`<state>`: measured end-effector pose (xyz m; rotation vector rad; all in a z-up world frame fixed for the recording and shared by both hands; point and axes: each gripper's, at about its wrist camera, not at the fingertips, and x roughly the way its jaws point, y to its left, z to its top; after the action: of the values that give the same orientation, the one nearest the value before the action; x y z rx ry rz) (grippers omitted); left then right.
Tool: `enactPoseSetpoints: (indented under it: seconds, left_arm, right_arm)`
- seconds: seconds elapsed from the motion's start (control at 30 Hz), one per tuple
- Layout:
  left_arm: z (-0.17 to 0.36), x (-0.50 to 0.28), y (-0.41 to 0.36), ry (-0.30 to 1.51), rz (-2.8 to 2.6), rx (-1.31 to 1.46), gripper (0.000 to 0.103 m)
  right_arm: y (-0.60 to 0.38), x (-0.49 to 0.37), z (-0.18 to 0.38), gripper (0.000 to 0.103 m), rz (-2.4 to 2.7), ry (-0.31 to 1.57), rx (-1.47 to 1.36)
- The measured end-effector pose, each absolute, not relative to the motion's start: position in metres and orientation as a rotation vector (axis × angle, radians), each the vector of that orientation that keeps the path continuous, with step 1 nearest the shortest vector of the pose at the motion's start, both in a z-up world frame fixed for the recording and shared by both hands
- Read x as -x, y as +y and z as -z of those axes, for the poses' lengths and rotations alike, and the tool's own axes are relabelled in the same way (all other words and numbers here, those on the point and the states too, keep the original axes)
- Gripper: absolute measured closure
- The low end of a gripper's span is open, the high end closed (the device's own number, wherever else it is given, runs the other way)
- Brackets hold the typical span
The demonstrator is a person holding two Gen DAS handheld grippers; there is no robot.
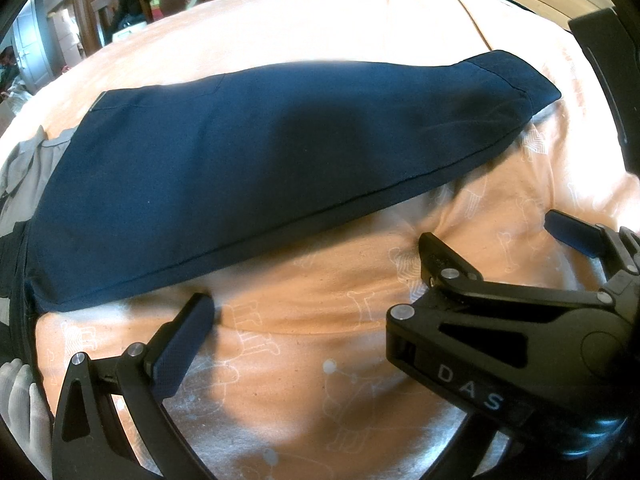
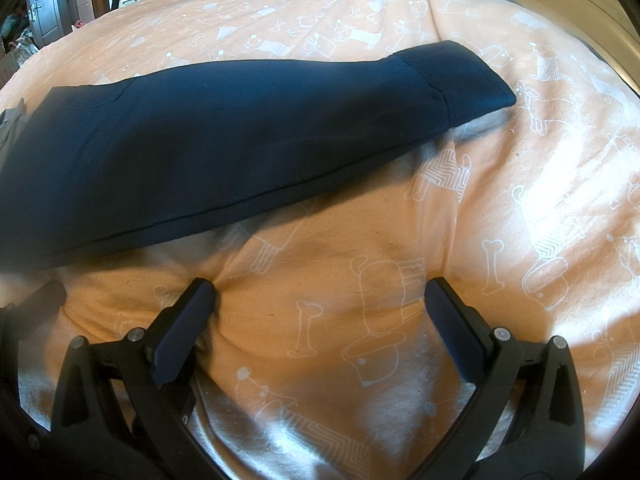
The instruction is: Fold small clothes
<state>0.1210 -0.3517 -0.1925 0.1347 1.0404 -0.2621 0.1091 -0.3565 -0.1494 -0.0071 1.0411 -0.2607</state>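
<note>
- The right gripper (image 2: 320, 300) is hovering low in the frame, fingers (image 2: 180, 340) spread apart and holding nothing, just above the peach dog-print bedsheet (image 2: 540, 200).
- The left gripper (image 1: 320, 312) is also holding its fingers (image 1: 180, 344) apart, empty, with the right gripper crossing the lower right of its view.
- The navy trousers (image 2: 220, 140) are lying across the upper middle, apparently already doubled lengthwise, near the fingertips.
- Next judged step: gripping the cuff end (image 2: 460, 80) and carrying it toward the waist.
</note>
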Motion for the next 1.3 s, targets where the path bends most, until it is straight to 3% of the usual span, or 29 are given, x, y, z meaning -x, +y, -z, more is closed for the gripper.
enactPoseSetpoints:
  seconds: [1.3]
  left_arm:
    - [0.1947, -0.1186, -0.3493, 1.035, 0.255, -0.127, 0.000]
  right_arm:
    - [-0.3546, -0.1087, 0.1489, 0.000, 0.262, 1.039, 0.008]
